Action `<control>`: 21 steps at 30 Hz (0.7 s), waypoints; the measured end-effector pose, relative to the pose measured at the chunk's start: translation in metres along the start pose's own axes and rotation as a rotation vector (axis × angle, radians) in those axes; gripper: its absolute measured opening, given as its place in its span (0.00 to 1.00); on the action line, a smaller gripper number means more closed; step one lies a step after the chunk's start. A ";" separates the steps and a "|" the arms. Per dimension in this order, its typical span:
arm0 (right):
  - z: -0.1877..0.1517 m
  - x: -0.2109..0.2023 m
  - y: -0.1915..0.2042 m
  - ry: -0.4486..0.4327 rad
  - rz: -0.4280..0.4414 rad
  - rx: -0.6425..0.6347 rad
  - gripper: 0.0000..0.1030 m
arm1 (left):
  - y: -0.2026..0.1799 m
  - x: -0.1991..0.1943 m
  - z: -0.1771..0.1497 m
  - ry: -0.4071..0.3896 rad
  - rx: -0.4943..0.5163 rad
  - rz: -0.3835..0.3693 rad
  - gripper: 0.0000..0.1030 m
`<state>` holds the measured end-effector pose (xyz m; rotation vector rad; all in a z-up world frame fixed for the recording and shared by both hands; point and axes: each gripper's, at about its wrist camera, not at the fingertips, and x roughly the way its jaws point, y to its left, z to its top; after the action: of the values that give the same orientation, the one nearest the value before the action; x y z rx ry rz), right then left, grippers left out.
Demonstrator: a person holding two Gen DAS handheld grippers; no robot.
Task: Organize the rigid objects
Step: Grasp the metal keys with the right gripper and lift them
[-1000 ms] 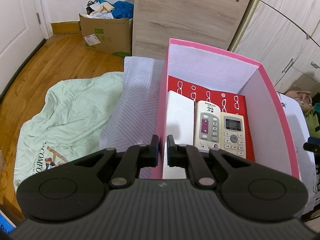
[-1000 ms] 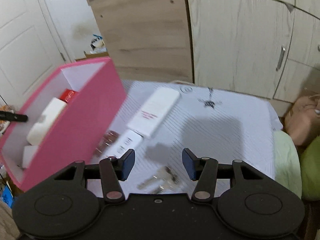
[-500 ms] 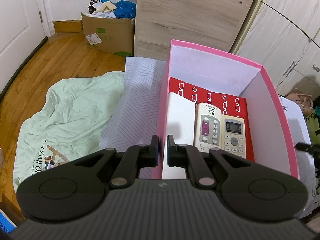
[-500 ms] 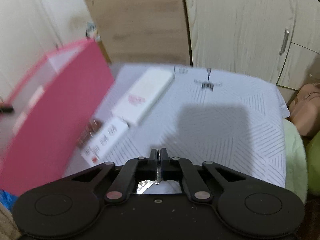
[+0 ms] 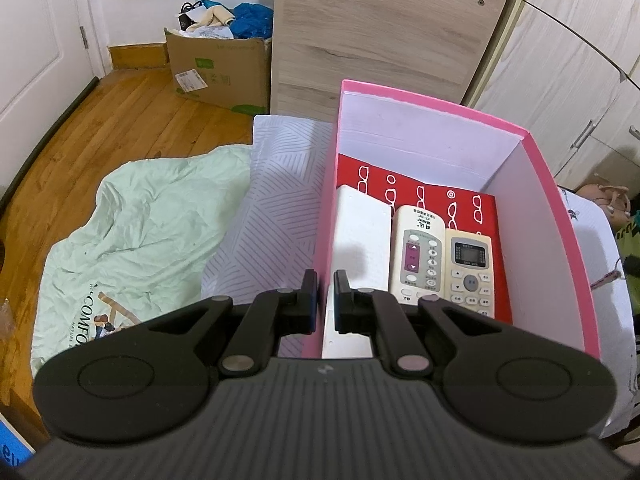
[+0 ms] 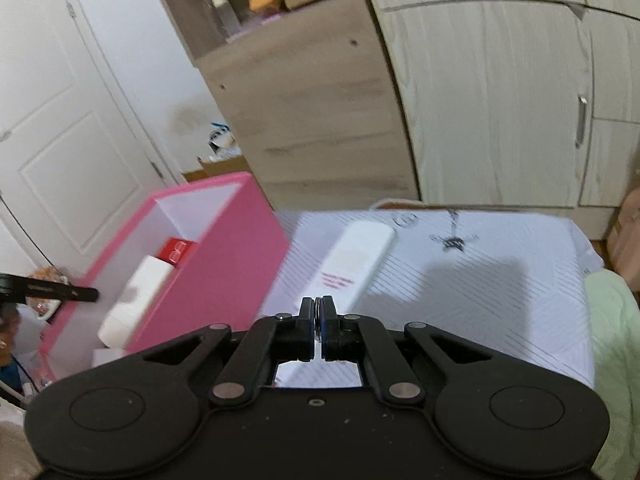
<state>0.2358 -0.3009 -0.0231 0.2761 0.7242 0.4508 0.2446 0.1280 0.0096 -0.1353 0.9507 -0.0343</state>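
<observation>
Bedspread (image 6: 500, 280) now sits well below: right gripper (image 6: 319, 322), open a second ago, has clamped the keys (image 6: 318, 320) and lifted them, probably box-bound. Left gripper (image 5: 325, 298) still pinches the box (image 5: 560, 248) wall.

A home bedroom: wardrobe doors (image 6: 500, 100), wooden floor (image 5: 100, 120), crumpled quilt (image 5: 132, 220), cluttered cardboard box (image 5: 220, 68).

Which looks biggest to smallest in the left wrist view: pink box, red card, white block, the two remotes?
1. pink box
2. red card
3. white block
4. The taller remote and the shorter remote look close in size, so they are left unranked.
</observation>
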 end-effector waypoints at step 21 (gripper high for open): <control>0.052 0.007 0.145 0.006 0.255 -0.124 0.04 | 0.002 0.003 0.001 0.001 -0.010 -0.017 0.06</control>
<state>0.2328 -0.1759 0.0668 0.2515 0.6668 0.7361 0.2470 0.1297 0.0080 -0.1528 0.9513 -0.0454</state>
